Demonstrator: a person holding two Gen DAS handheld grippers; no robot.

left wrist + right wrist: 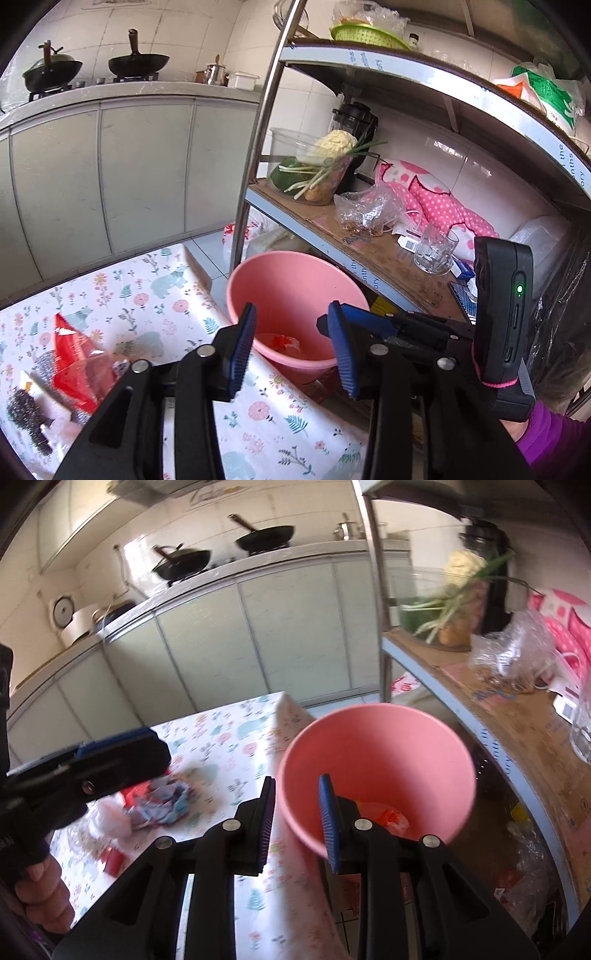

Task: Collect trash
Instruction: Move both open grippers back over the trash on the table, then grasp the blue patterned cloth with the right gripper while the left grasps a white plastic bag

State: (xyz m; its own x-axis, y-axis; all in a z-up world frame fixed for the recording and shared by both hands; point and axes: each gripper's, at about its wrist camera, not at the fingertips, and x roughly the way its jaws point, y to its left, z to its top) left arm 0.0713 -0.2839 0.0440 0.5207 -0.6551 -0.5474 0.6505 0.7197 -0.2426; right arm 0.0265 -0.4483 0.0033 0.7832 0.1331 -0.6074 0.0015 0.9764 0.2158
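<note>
A: Both tongs empty? Left gripper [291, 347] spread, right gripper [297, 821] parted narrower, nothing pinched.

B: Yes. Both hover by the pink bin [376, 738]; red wrapper [391, 818] lies at its bottom.

A: Remaining trash?

B: Crumpled scraps [159, 801] on the floral tablecloth [258, 424], just beside the bin. I'd swing left, descend open, pinch the middle.

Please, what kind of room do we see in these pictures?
Most likely a home kitchen: two woks on a gas stove, a metal rack holding vegetables, and a pink bin beside a cloth-covered table.
</note>
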